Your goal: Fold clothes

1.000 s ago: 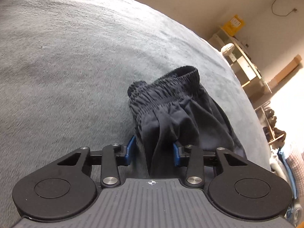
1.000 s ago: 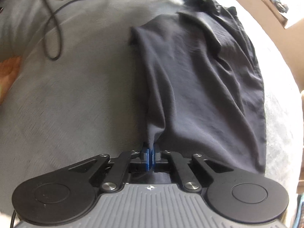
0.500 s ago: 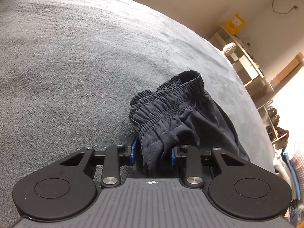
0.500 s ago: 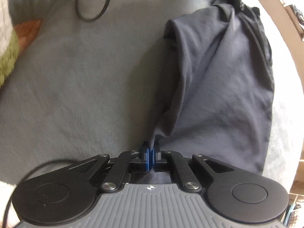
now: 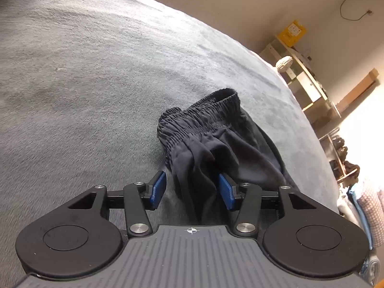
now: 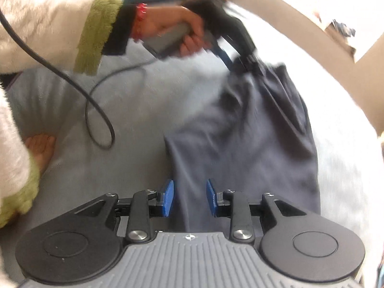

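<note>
Daylight glares white from the right in both fisheye views, whose edges bend strongly; the left wrist view is sharp, the right wrist view smeared with motion blur.

Cream fleece sleeve (image 6: 36,21), green cuff (image 6: 96,33), seemingly red wristband (image 6: 140,16).

Motion blur smears the shorts (image 6: 252,129) and the person's hand (image 6: 177,33).

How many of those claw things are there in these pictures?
2. The left claw stands open around the dark shorts near the waistband. The right claw stands open over the shorts' other end. None seems hidden.
</note>
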The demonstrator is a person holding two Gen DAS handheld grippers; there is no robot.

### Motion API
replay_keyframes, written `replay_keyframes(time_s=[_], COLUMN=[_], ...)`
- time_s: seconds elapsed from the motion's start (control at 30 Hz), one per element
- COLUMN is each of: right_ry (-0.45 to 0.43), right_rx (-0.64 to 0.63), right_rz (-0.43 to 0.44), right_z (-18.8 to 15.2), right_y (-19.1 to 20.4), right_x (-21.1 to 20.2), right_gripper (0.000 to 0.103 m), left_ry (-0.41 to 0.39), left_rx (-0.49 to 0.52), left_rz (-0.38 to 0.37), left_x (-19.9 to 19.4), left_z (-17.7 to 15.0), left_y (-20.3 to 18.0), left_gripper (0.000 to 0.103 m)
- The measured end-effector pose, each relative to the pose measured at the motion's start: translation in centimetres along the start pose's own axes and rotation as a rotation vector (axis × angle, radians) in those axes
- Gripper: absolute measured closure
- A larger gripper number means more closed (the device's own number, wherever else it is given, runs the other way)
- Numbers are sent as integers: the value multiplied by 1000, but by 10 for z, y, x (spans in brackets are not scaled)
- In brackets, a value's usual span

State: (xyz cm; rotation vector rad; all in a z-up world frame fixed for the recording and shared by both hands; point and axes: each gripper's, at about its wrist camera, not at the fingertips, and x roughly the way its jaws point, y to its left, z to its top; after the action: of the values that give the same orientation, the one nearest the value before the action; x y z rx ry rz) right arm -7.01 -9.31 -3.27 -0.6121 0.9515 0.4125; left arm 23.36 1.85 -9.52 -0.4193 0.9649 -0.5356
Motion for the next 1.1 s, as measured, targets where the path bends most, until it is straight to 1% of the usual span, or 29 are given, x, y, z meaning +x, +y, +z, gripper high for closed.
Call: replay_keyframes(time_s=[0.07, 0.13, 0.17, 0.2, 0.23, 0.27, 0.3, 0.37, 0.47, 0.57, 0.7, 0.8, 0.83, 0.9, 0.93, 1.03, 1.1], right_ry=[-8, 3, 9, 16, 22, 29, 27, 32, 76, 75, 70, 66, 53, 22, 6, -37, -66], right_rx=[-74, -116, -119, -120, -120, -121, -124, -157, -155, -89, 2, 71, 127, 252, 314, 483, 578], right_rz=[-13, -53, -62, -69, -77, -84, -74, -82, -75, -65, -52, -43, -31, -4, 9, 55, 87], right_z=[8, 10, 10, 10, 11, 11, 11, 8, 2, 0, -1, -2, -3, -7, -9, -16, -23], right_y=[13, 23, 22, 21, 19, 18, 17, 20, 21, 9, -7, -19, -28, -48, -58, -84, -97], right_x=[19, 37, 42, 46, 50, 54, 51, 46, 53, 50, 46, 42, 40, 34, 31, 26, 25], right_gripper=[72, 75, 79, 93, 102, 102, 103, 103, 103, 103, 103, 103, 103, 103, 103, 103, 103], left_ry=[-11, -20, -23, -22, -21, -20, -18, -13, -3, 0, -31, -64, -64, -25, 10, 131, 176], left_rx=[13, 30, 41, 52, 62, 65, 62, 51, 41, 49, 83, 150, 188, 287, 340, 498, 560], left_rz=[-11, -19, -20, -16, -10, -5, -2, 3, 7, 2, 22, 26, 28, 24, 9, -50, -116], left_x=[-7, -13, -15, -14, -12, -9, -5, 5, 16, 18, -1, -30, -41, -58, -63, -75, -81], left_z=[-4, -8, -9, -10, -10, -9, -8, -5, -2, 0, 2, 3, 1, -12, -26, -74, -111], left_y=[-2, -5, -6, -6, -7, -7, -6, -4, -1, 1, 3, 3, 1, -5, -11, -29, -45], left_gripper=[54, 54, 54, 54, 54, 54, 54, 54, 54, 54, 54, 54, 54, 54, 54, 54, 54])
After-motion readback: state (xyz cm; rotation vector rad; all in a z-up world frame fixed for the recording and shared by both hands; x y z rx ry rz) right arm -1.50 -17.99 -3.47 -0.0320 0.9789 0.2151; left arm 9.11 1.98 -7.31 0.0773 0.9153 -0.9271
